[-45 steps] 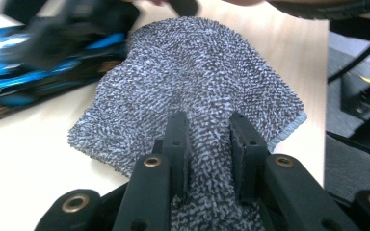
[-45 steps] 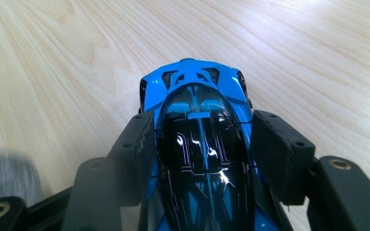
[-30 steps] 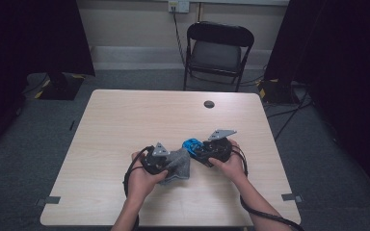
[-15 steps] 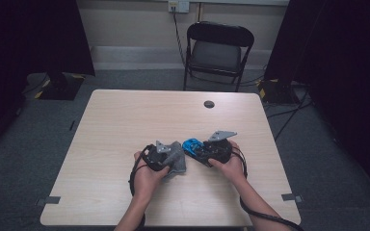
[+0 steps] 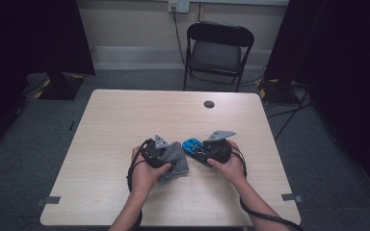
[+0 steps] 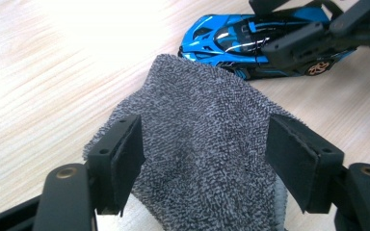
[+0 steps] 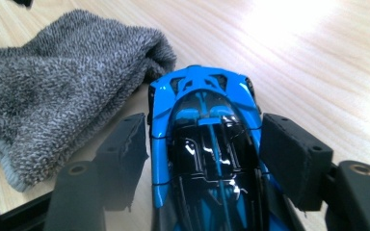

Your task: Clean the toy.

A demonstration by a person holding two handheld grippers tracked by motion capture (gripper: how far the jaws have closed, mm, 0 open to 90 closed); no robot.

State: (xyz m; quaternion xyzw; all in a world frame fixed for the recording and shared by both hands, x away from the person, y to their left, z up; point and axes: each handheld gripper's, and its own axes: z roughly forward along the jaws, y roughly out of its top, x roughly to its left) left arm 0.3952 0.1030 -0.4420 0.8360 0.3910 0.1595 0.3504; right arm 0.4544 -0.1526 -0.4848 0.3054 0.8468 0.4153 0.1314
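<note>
We see a blue toy car (image 7: 204, 144) with a glossy black roof and cabin, a blue stripe running along its middle, and an orange-spoked wheel visible in the left gripper view. It rests on the pale wooden desk (image 5: 125, 120), toward the near edge and right of centre, its nose just beside a grey terry cloth (image 6: 202, 144). The cloth is nubbly, mottled grey, with a lighter hemmed edge, and lies bunched on the desk to the car's left.

The right gripper (image 7: 204, 159) lies low and nearly level along the car's length. Its fingers (image 7: 289, 154) stand spread on either side of the body and have just been opening; the car sits between them, and we see the left finger stand clear of the car's side, while the right one is too close to tell.

The left gripper (image 6: 204, 154) points across the cloth toward the car. Its fingers (image 6: 125, 154) are likewise spread and have just been opening, with the cloth rising between them but not pinched. In the high view, both hands (image 5: 147, 171) grasp their grippers side by side, forearms entering from the near edge.
</note>
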